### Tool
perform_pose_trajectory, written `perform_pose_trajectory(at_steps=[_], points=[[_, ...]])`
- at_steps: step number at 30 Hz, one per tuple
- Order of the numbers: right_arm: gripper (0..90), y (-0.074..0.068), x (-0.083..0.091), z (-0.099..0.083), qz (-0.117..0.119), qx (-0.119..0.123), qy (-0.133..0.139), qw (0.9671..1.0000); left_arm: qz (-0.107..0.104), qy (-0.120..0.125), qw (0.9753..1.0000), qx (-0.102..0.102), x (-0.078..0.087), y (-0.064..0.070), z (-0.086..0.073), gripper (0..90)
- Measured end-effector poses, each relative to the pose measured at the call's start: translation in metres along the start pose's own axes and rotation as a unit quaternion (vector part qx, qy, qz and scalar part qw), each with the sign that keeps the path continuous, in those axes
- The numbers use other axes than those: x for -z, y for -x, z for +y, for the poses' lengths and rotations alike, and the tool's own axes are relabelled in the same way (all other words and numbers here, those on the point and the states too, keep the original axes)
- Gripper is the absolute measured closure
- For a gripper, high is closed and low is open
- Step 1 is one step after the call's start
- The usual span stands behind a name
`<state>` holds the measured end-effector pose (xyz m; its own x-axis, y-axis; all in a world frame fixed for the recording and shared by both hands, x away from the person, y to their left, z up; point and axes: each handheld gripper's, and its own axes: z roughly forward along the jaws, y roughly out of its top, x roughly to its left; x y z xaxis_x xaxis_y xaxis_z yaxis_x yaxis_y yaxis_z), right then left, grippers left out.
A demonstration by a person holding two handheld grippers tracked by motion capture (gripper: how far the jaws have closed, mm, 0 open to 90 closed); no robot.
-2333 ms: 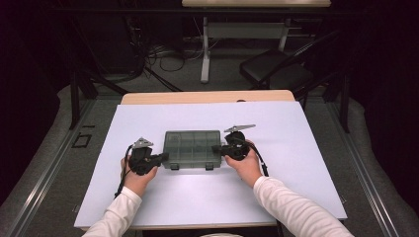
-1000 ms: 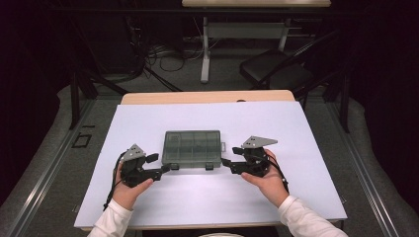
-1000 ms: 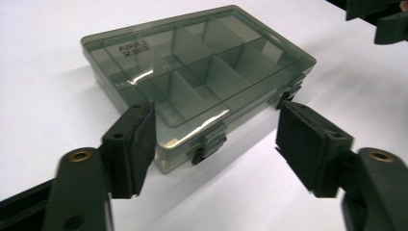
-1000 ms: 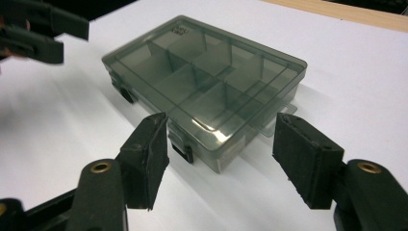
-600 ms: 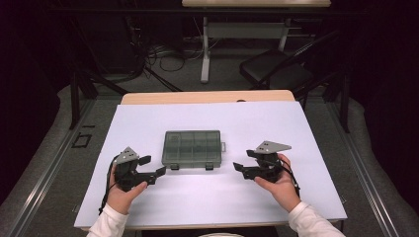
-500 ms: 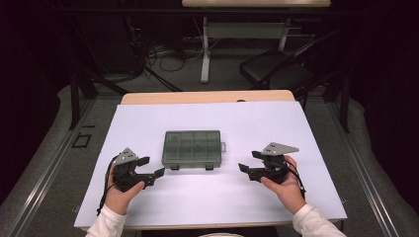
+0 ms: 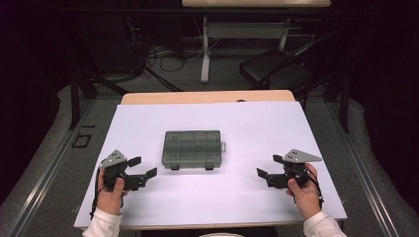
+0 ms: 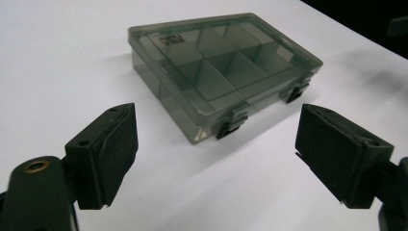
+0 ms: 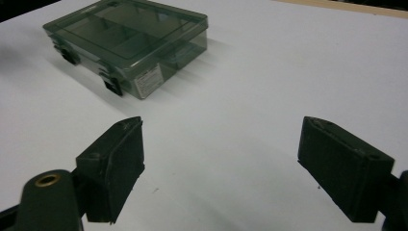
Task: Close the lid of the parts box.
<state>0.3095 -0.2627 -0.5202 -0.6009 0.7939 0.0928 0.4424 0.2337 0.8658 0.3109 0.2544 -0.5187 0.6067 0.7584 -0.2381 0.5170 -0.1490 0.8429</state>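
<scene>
My left gripper and right gripper are both spread wide and empty, resting at 8 and 4 o'clock of the box. The box lies closed at the table centre, latches facing me. To re-grip, I should approach level and square each jaw pair to a short side.

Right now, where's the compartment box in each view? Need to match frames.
High view: compartment box at table centre, between the two grippers.
Left gripper view: upper centre, beyond the open jaws.
Right gripper view: upper left, past the left jaw.
Shared landmark: the two black latches on the box's front edge, towards the person.
</scene>
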Motion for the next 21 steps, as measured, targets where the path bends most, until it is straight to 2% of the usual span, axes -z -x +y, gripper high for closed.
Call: perform_pose_trajectory(at_steps=[4,7,10,16,18,21], points=[[15.8,0.006,0.000,-0.003,-0.016,-0.003,0.006,0.9999,0.009,0.010,0.9999,0.002,0.002,-0.007,-0.004,15.2],[15.8,0.010,-0.001,-0.005,-0.030,-0.005,0.010,0.9995,0.021,0.007,0.9997,-0.009,0.002,-0.012,-0.007,15.2],[15.7,0.014,-0.003,-0.007,-0.040,-0.009,0.006,0.9992,0.021,0.007,0.9997,-0.008,0.001,-0.016,-0.011,15.2],[15.7,0.022,-0.008,-0.015,-0.067,-0.019,0.014,0.9975,0.027,0.009,0.9996,0.001,-0.001,-0.026,-0.017,15.2],[15.7,0.025,-0.009,-0.017,-0.070,-0.029,0.017,0.9970,0.025,0.010,0.9996,0.009,-0.002,-0.029,-0.019,15.2],[15.7,0.028,-0.011,-0.019,-0.069,-0.033,0.013,0.9970,0.028,0.010,0.9995,0.010,-0.003,-0.031,-0.020,15.2]])
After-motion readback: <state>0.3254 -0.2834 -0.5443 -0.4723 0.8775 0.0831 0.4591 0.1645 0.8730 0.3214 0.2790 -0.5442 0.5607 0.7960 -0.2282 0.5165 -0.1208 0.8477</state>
